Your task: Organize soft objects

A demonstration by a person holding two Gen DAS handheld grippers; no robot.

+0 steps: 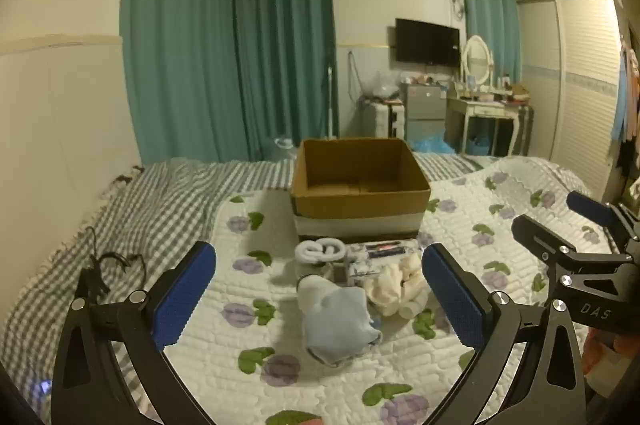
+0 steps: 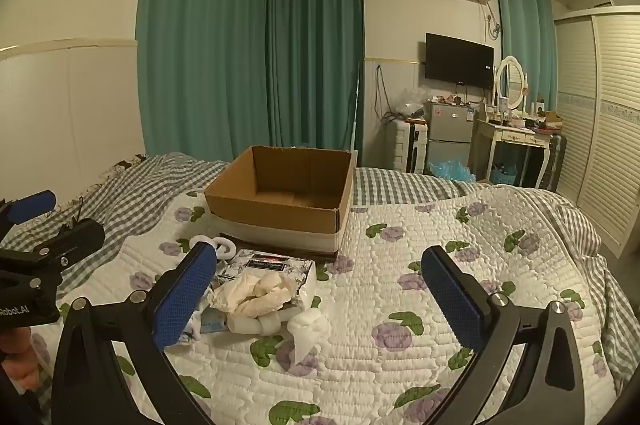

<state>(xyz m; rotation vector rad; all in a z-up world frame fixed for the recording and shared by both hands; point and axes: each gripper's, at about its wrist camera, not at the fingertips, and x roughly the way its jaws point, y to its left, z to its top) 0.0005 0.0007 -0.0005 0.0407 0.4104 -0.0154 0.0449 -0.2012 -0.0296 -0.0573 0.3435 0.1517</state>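
Note:
An open, empty cardboard box [image 1: 360, 181] stands on the flowered quilt [image 1: 460, 225]; it also shows in the right wrist view [image 2: 288, 193]. In front of it lies a pile of soft things: a light blue cloth [image 1: 340, 321], a cream cloth [image 1: 400, 285], a white rolled item [image 1: 320, 251] and a printed tissue pack [image 2: 268, 265]. My left gripper [image 1: 320, 293] is open, just above and before the blue cloth. My right gripper [image 2: 320, 293] is open and empty, to the right of the pile, with the cream cloth [image 2: 260, 291] near its left finger.
The bed has a grey checked sheet [image 1: 160, 193] at the left with a dark cable [image 1: 116, 265] on it. Beyond the bed stand teal curtains [image 1: 240, 57], a small fridge [image 1: 424, 109], a dressing table [image 1: 484, 109] and a wardrobe [image 1: 580, 81].

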